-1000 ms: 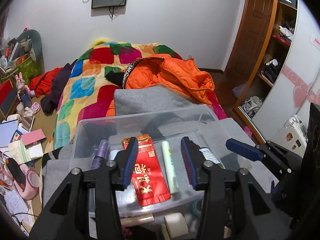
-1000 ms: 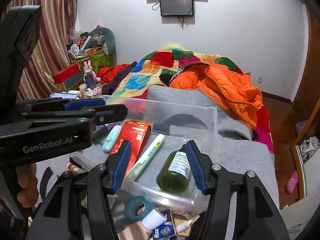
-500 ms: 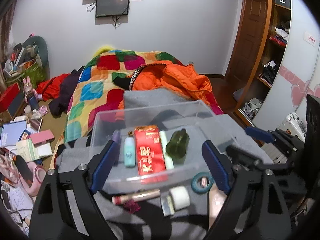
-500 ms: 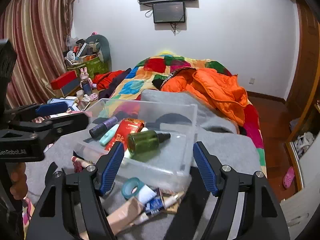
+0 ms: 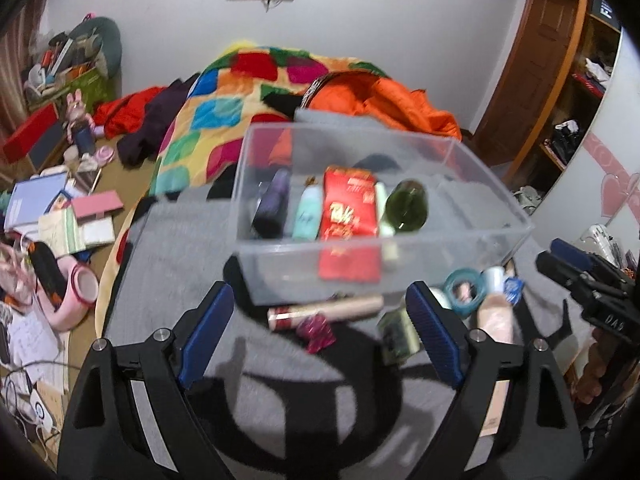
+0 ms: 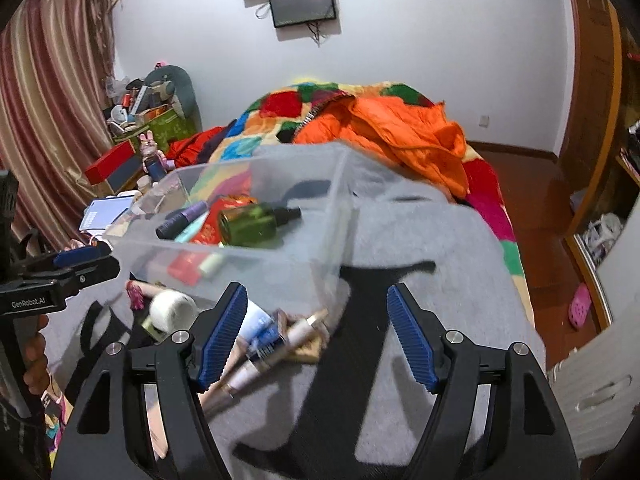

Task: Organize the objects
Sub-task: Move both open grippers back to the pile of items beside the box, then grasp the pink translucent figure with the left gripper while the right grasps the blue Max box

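Grey blanket [image 5: 172,264] covers the bed's near end, bearing a clear bin [image 5: 472,248]; my left gripper [image 5: 316,340] and right gripper [image 6: 316,340] hover spread and empty above it.

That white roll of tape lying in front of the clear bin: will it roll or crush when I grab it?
The white roll of tape is round and lies on soft grey cloth, so a nudge may roll it. It looks light, and its hollow core might deform under a hard squeeze.

White walls [image 6: 440,40] are seen; a screen [image 6: 303,3] is mounted high, striped curtains [image 6: 48,120] hang left, and a wooden door [image 5: 532,60] is set right.
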